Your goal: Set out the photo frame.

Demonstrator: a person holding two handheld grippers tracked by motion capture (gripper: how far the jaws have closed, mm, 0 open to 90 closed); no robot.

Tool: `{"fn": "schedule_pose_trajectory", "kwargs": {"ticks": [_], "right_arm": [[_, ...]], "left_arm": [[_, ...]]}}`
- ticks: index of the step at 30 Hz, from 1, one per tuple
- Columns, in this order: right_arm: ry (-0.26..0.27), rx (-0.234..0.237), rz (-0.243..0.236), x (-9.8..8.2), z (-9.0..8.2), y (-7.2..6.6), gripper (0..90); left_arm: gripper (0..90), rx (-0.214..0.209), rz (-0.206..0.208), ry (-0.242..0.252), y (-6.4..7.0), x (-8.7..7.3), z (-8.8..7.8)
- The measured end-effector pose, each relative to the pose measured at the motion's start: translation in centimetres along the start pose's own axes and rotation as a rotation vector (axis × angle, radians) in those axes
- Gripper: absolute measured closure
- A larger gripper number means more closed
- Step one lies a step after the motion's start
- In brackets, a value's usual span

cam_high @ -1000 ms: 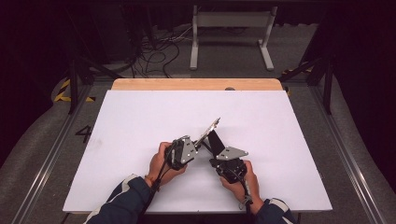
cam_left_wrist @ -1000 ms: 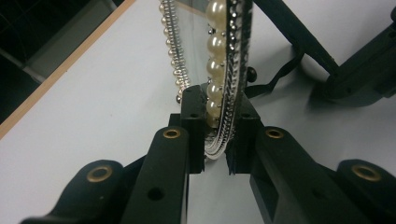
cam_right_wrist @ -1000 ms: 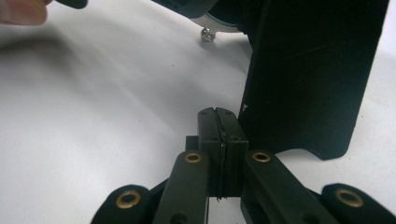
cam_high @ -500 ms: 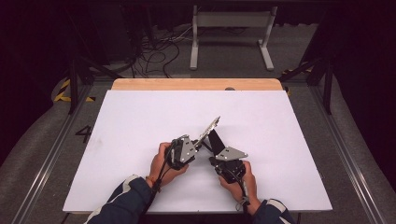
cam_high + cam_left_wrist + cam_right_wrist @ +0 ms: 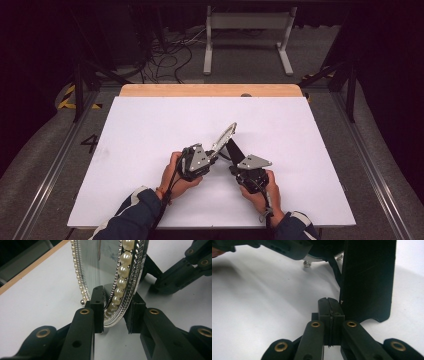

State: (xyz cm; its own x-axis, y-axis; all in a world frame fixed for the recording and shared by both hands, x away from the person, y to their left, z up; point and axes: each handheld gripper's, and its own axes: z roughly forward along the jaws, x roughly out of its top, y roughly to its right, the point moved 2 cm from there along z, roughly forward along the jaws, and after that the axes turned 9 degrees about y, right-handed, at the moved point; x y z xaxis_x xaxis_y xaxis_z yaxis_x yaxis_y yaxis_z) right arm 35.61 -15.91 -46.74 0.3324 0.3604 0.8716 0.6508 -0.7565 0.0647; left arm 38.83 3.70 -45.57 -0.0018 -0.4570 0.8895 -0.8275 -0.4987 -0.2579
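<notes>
1. Left gripper (image 5: 212,156), left of table centre, near side. Its jaws straddle the lower rim of the mirror (image 5: 223,138); the left gripper view shows the pearl-and-silver frame (image 5: 122,277) running up between the two pads. The left pad sits against the glass side, while the right pad (image 5: 133,315) stands slightly off the frame's back. The jaws have just been opening with the rim between them, so I read this grip as loosened, not clamped.
2. Mirror: oval, standing tilted on the white table (image 5: 150,130), between the two hands. Its long axis rises from the left gripper up and away toward the far right. A small ball foot (image 5: 82,301) touches the tabletop.
3. Black stand panel (image 5: 368,277): the mirror's rear prop, slanting down to the table behind the frame.
4. Right gripper (image 5: 237,169), just right of the mirror. Jaws fully clenched on each other, with nothing between them; its tips (image 5: 330,305) lie beside the panel's lower edge, touching or nearly so — I cannot tell which.
5. Judgement: the mirror lies straight ahead of the left jaws, and that hand is the nearer. Whether the mirror stands alone depends on the prop, which sits on the right gripper's side.
</notes>
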Motion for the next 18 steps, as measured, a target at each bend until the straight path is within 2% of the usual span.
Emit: {"fn": "schedule_pose_trajectory", "kwargs": {"ticks": [10,14,18], "right_arm": [[0.002,-0.008,-0.007,-0.1,-0.1,0.6,90.0],[0.002,-0.025,-0.007,-0.1,-0.1,0.9,90.0],[0.011,-0.042,0.008,-0.2,0.0,1.5,90.0]], "left_arm": [[70.0,-0.022,0.012,-0.003,0.0,0.1,0.1],[68.3,-0.041,0.001,0.005,0.0,0.1,0.1],[67.3,-0.064,0.010,0.005,-0.1,0.3,0.0]]}}
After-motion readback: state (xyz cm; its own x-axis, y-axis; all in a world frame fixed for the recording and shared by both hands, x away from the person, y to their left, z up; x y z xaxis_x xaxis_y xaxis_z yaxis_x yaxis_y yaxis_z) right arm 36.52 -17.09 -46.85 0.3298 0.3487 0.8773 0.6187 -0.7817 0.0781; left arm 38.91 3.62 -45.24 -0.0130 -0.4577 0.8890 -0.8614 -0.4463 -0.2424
